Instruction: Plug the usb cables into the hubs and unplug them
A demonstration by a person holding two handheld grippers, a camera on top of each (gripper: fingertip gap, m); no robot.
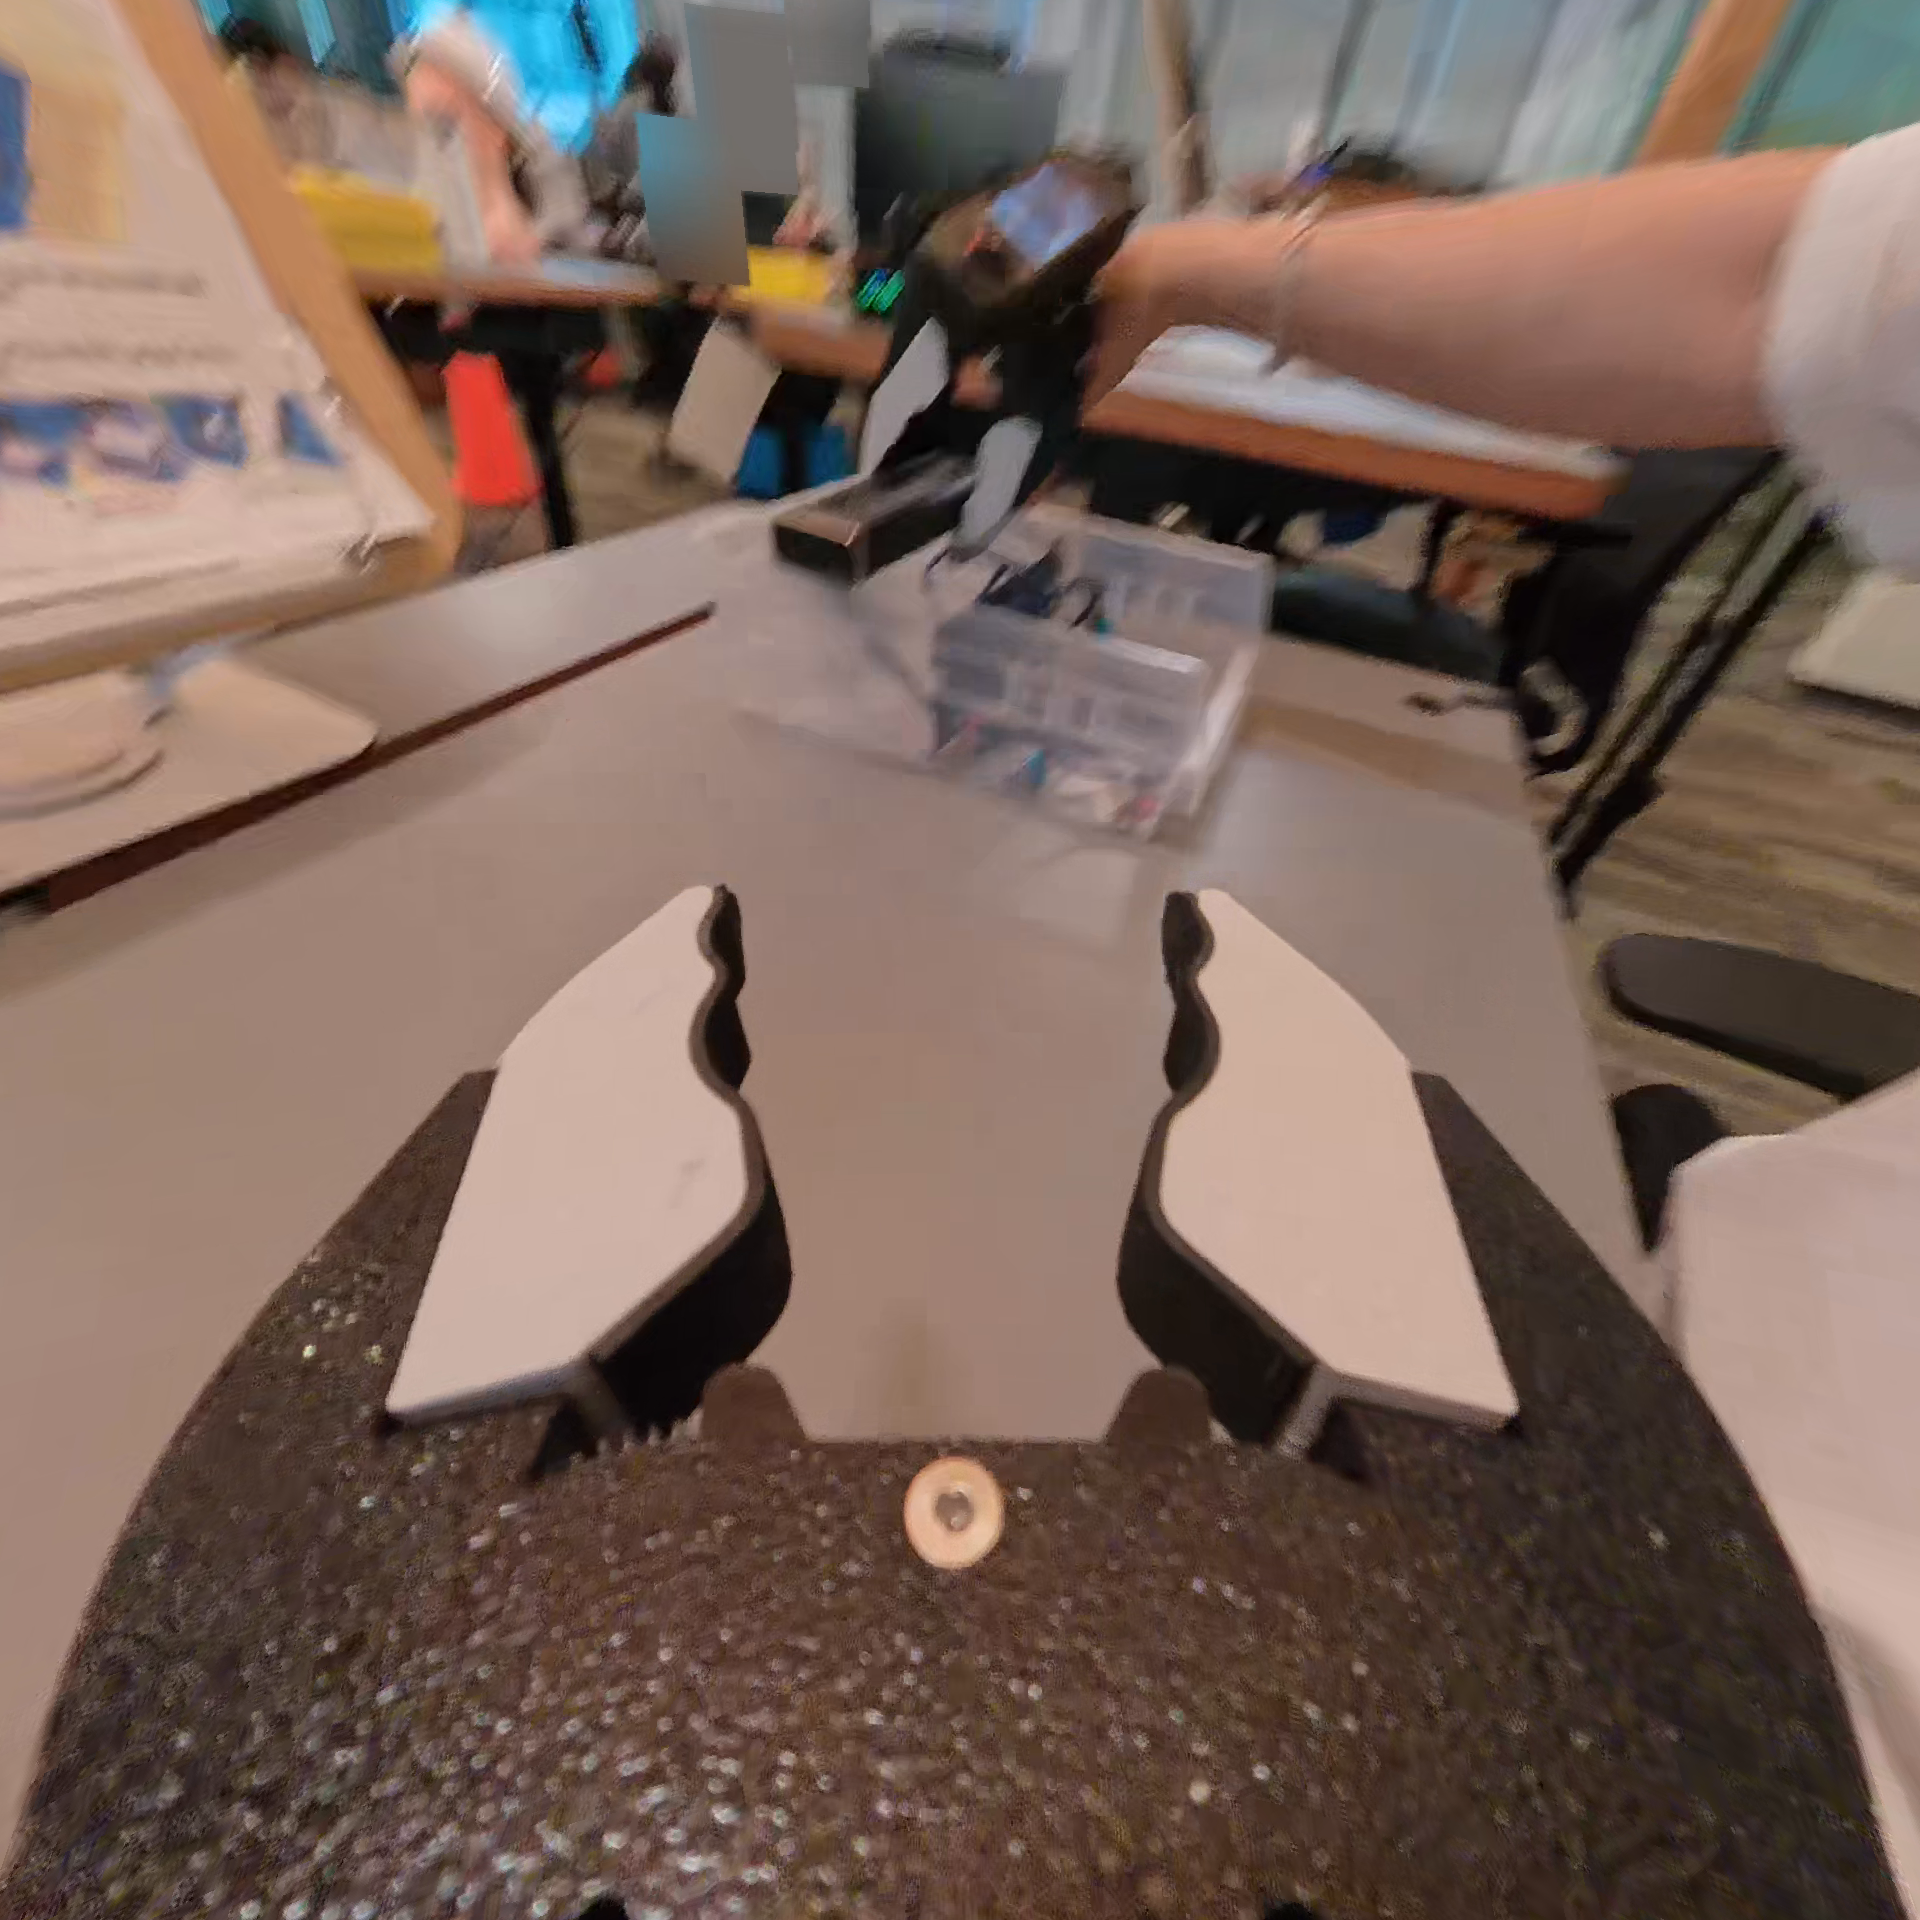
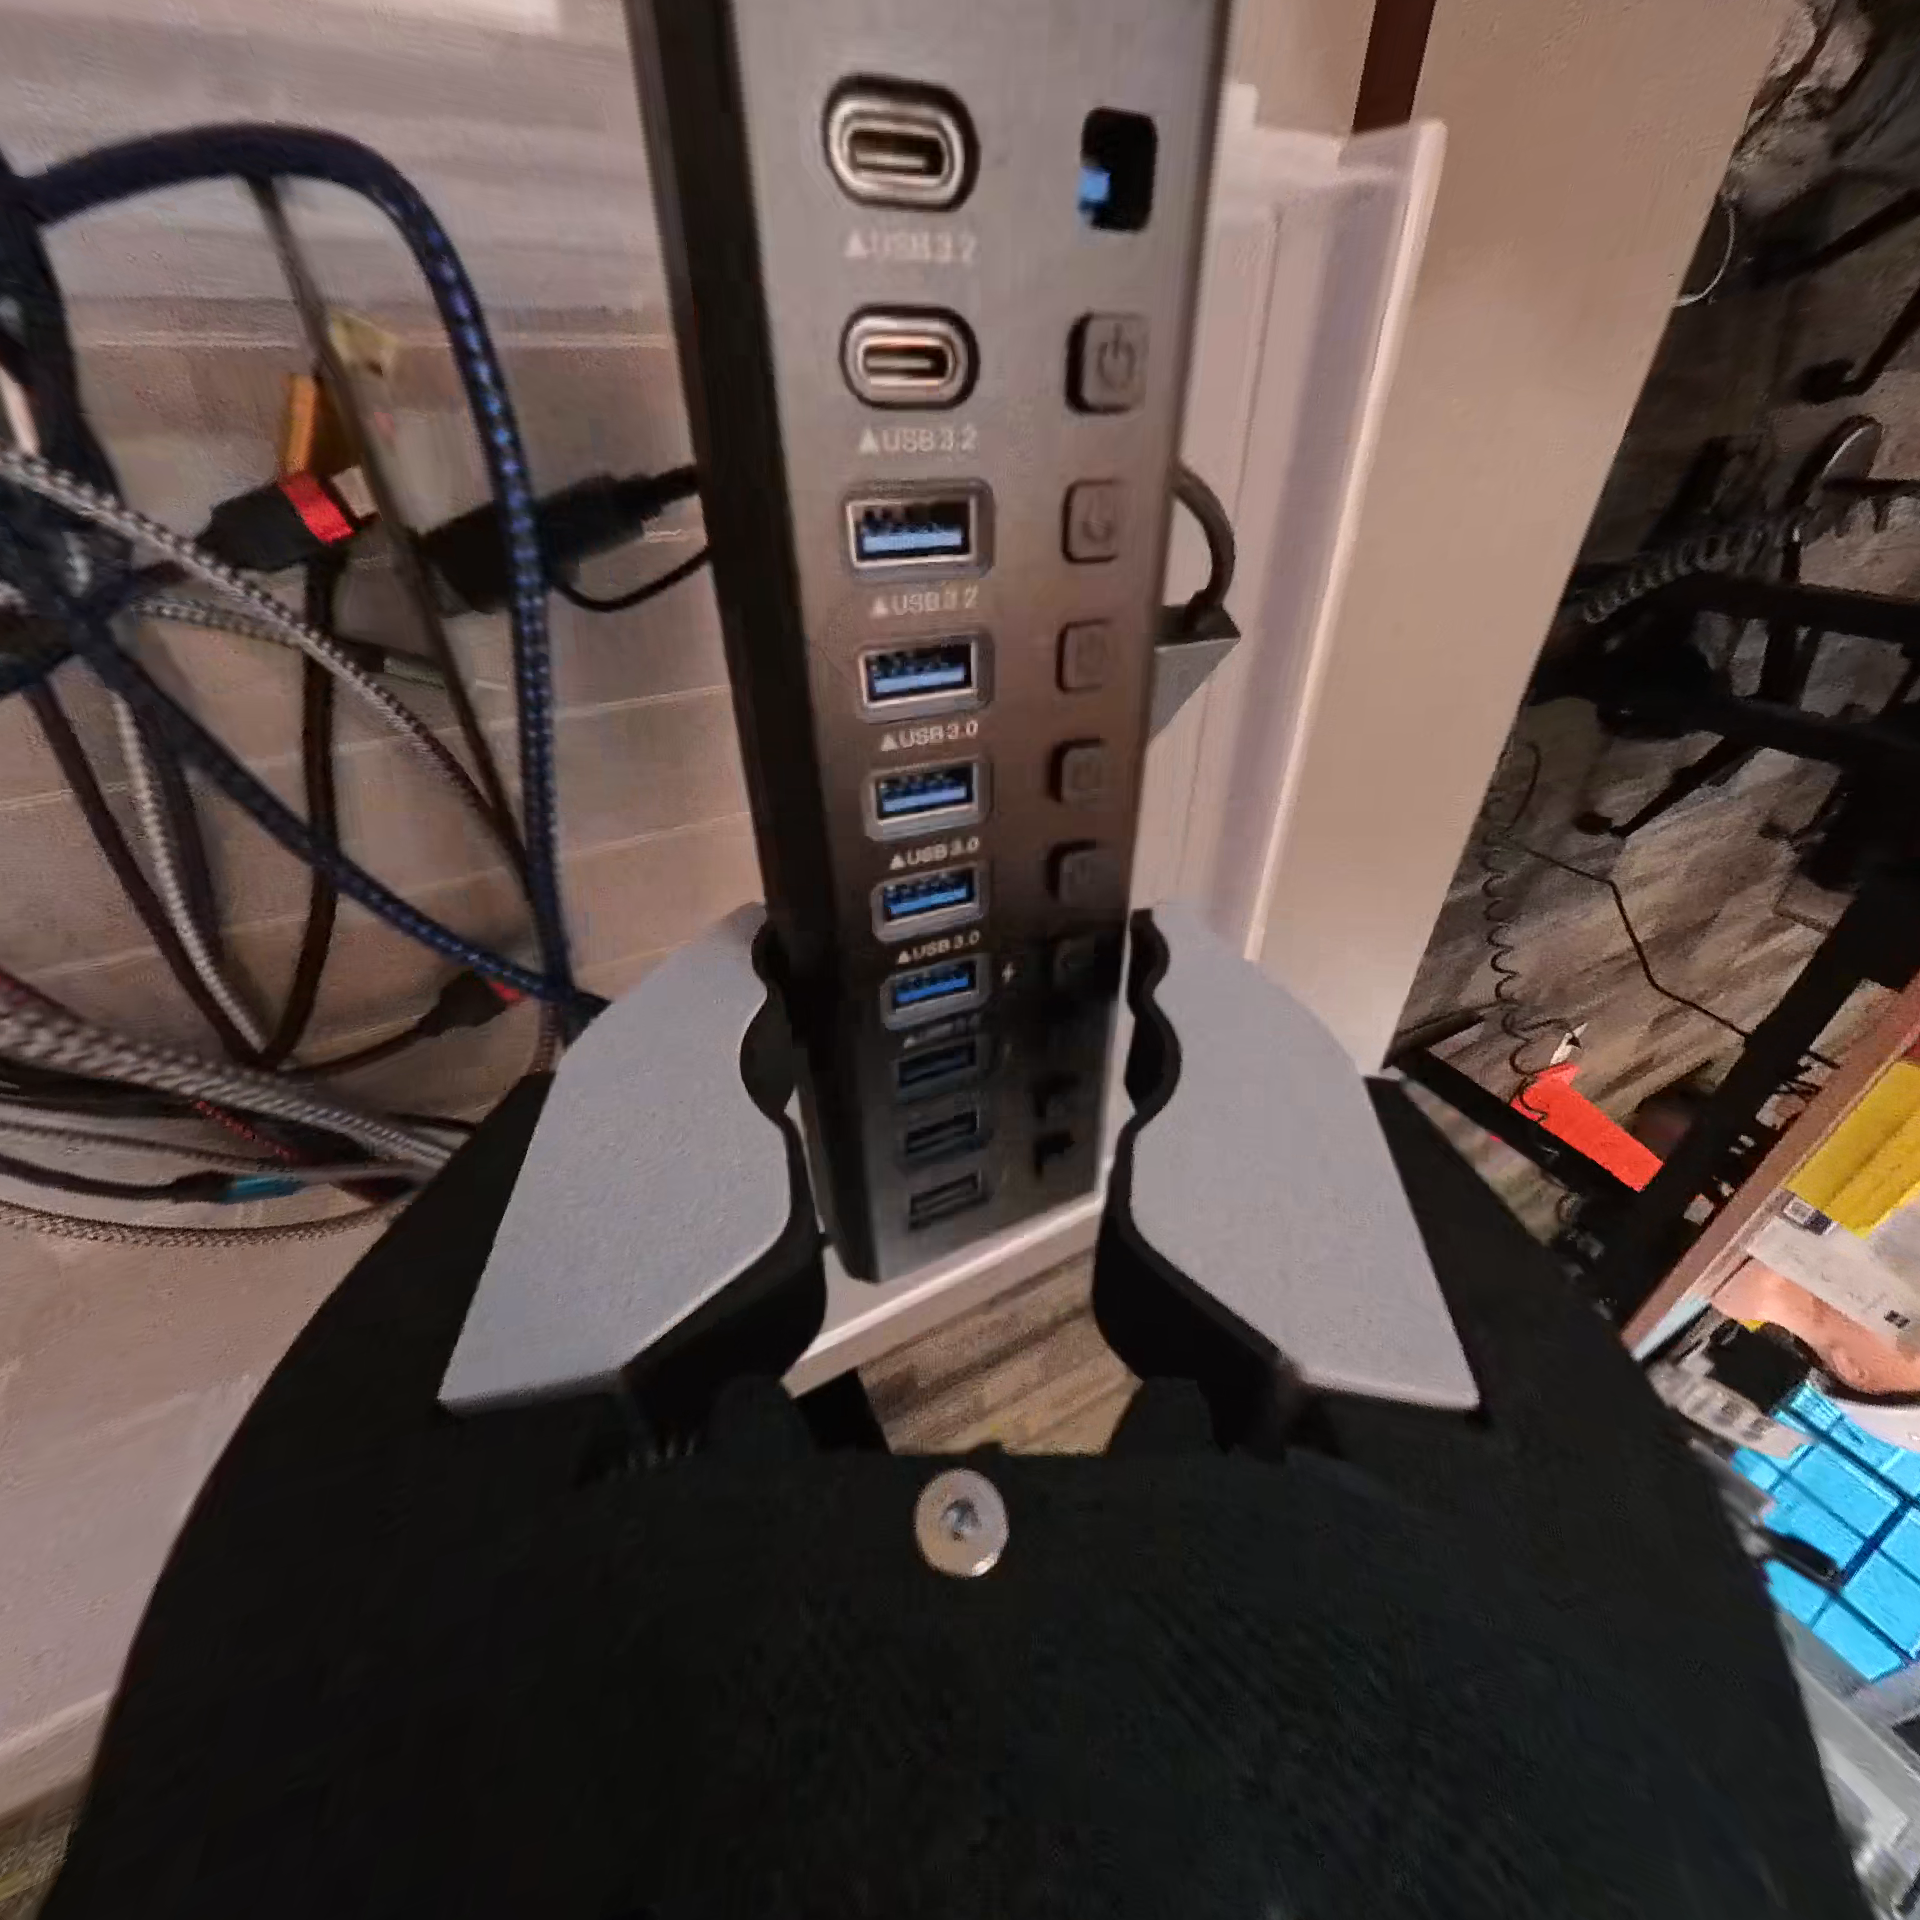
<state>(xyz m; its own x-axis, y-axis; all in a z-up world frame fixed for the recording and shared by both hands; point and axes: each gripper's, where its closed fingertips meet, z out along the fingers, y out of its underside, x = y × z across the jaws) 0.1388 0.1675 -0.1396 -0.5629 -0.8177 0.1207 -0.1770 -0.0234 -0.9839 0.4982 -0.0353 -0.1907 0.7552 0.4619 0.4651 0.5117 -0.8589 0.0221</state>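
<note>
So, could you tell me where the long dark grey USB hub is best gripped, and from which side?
Grip the long dark grey USB hub across its two narrow long edges near one end, coming from the port face. The bar is slim, so the edges fit between the fingers, and the blue ports stay uncovered. The right gripper already straddles it so; whether it is squeezing, I cannot tell.

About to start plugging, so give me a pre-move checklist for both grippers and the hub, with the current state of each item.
1. Right gripper holds the hub by its sides: ok.
2. Hub ports facing the camera are free of plugs: ok.
3. Hub is lifted clear of the clear bin: ok, seen in the left wrist view.
4. Left gripper open: ok.
5. Left gripper holds a cable: not ok, nothing between its fingers.
6. USB cables are reachable: cannot tell; they lie tangled beyond the hub.
</note>
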